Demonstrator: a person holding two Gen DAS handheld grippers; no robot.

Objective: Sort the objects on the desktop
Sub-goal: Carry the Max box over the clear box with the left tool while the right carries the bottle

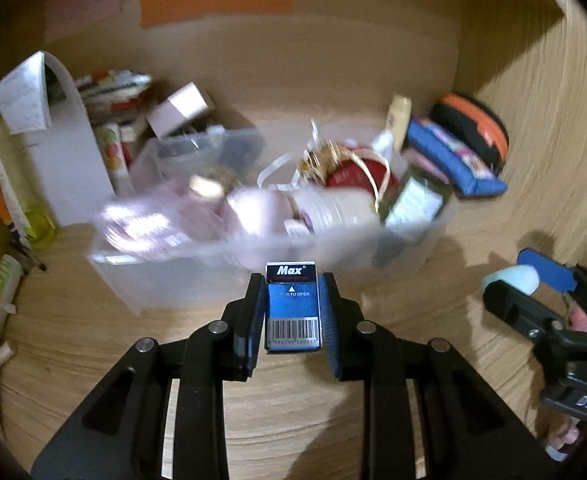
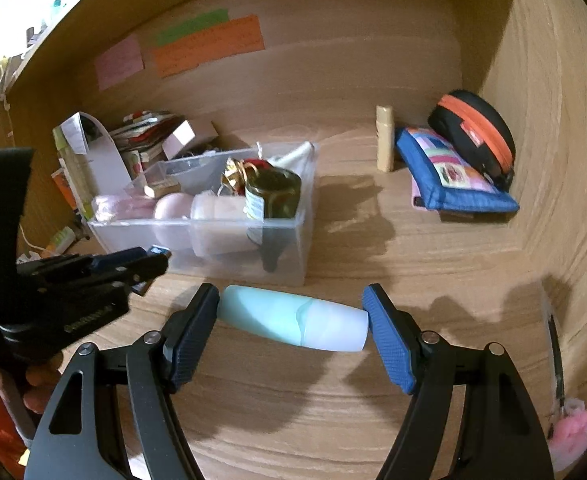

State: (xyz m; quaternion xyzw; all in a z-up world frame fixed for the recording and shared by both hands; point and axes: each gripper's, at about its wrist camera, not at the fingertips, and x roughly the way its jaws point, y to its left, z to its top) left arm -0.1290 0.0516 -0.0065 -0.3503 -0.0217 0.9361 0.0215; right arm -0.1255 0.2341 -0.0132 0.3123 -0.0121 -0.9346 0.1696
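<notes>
Mid-sort: left gripper (image 1: 292,312) pinching staple box (image 1: 292,306), right gripper (image 2: 291,318) clamping tube (image 2: 293,317); next, into bin (image 2: 289,258) beyond.

Your left gripper (image 1: 292,312) clamps narrow (pads pressed in); your right gripper (image 2: 291,320) grips wide, both angled down.
</notes>
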